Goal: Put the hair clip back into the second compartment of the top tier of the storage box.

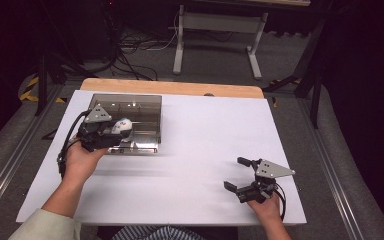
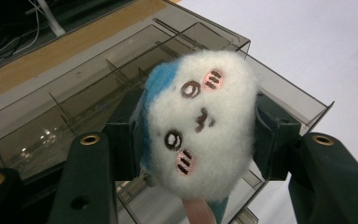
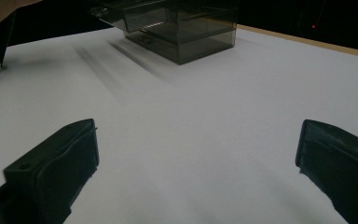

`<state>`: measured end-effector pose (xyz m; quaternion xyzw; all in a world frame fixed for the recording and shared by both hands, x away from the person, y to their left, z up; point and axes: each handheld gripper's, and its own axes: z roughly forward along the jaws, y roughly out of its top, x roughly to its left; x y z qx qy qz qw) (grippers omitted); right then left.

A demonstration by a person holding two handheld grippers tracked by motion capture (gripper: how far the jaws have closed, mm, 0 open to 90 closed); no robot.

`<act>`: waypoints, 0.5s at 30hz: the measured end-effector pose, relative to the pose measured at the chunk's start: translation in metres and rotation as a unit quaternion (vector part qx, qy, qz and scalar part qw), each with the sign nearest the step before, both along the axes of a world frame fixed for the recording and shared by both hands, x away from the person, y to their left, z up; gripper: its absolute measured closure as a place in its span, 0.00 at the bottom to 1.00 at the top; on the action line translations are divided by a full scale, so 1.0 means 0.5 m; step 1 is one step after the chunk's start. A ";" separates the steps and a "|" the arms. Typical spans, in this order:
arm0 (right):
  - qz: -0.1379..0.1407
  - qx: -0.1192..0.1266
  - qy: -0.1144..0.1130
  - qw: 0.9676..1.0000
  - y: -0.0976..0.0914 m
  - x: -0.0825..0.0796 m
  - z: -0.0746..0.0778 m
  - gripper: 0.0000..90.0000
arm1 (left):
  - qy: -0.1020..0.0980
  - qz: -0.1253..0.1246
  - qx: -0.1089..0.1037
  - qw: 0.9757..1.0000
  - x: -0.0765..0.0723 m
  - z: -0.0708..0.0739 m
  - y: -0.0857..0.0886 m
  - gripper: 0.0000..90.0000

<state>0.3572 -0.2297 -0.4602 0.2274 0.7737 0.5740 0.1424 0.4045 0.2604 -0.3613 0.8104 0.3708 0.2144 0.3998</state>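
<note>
A: What does the left claw [image 2: 200, 135] have at the left of the tabletop [image 1: 200, 150]?

B: One plush toy [image 2: 198, 123], round and fluffy, white with a blue patch, pink cheeks and a stitched face. The two black pads press its sides, so the claw is closed on it, above the box [image 1: 135, 112].

A: And the box?

B: One smoky clear plastic box, hard and square-cornered, split by thin dividers into several compartments. It sits near the tabletop's far left edge, beside a strip of bare wood [image 1: 172, 87].

A: How much room to its right?

B: A wide stretch of smooth white surface, bare up to the right claw [image 1: 236, 174].

A: That one's state?

B: Its jaws stand wide apart with nothing between them, close to the near right edge, well apart from the box.
</note>
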 end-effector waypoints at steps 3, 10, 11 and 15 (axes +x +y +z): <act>0.000 0.000 0.000 1.000 0.000 0.000 0.000 0.00 | 0.004 0.002 -0.001 1.000 0.006 -0.001 0.001 0.50; 0.000 0.001 0.000 1.000 0.000 0.000 0.000 0.00 | 0.004 0.015 0.011 1.000 0.013 -0.004 0.002 0.50; 0.000 0.001 0.000 1.000 -0.001 0.000 0.000 0.00 | 0.007 0.016 0.011 1.000 0.014 -0.005 0.001 0.50; 0.000 0.001 0.000 1.000 0.000 0.000 0.000 0.00 | 0.009 0.017 0.012 1.000 0.016 -0.005 0.003 0.50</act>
